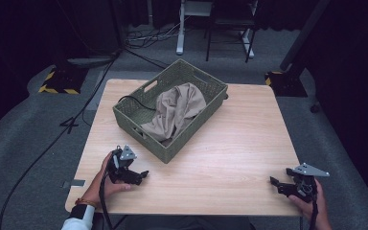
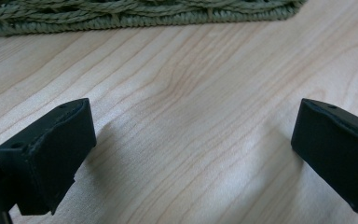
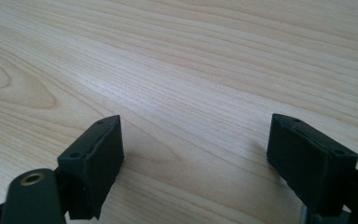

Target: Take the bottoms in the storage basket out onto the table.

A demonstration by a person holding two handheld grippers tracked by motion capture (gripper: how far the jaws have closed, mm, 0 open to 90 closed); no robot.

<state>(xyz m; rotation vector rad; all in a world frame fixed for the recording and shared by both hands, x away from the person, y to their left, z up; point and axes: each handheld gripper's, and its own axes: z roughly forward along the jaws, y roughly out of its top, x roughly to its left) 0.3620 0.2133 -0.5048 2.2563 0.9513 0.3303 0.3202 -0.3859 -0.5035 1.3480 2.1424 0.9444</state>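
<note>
A: Your left tongs (image 1: 143, 175) sit low over the worktop (image 1: 230, 158), just in front of the basket's near corner. The jaws stand wide apart with bare wood between them, so they are released and grasp nothing.

B: And the right tongs (image 1: 274, 182)?

A: They are well apart from the left ones, near the worktop's right front corner, pointing inward. Their jaws are spread too, with wood grain alone between them.

B: Where is the basket (image 1: 139, 118)?

A: You have it on the far left part of the worktop, set at an angle, one corner toward your left hand (image 1: 106, 178). It is green and woven, with slot handles in its walls. In the left gripper view its wall (image 2: 135, 16) runs along the top edge, near the jaws but apart from them.

B: What lies in it?

A: A beige cloth (image 1: 176, 111), crumpled, reaching from the middle of the basket to its near wall. A black cable (image 1: 133, 99) curls inside beside it.

B: Any writing to read?

A: I can make out no letters on the basket, cloth or tongs; your grey plates look plain from here
</note>
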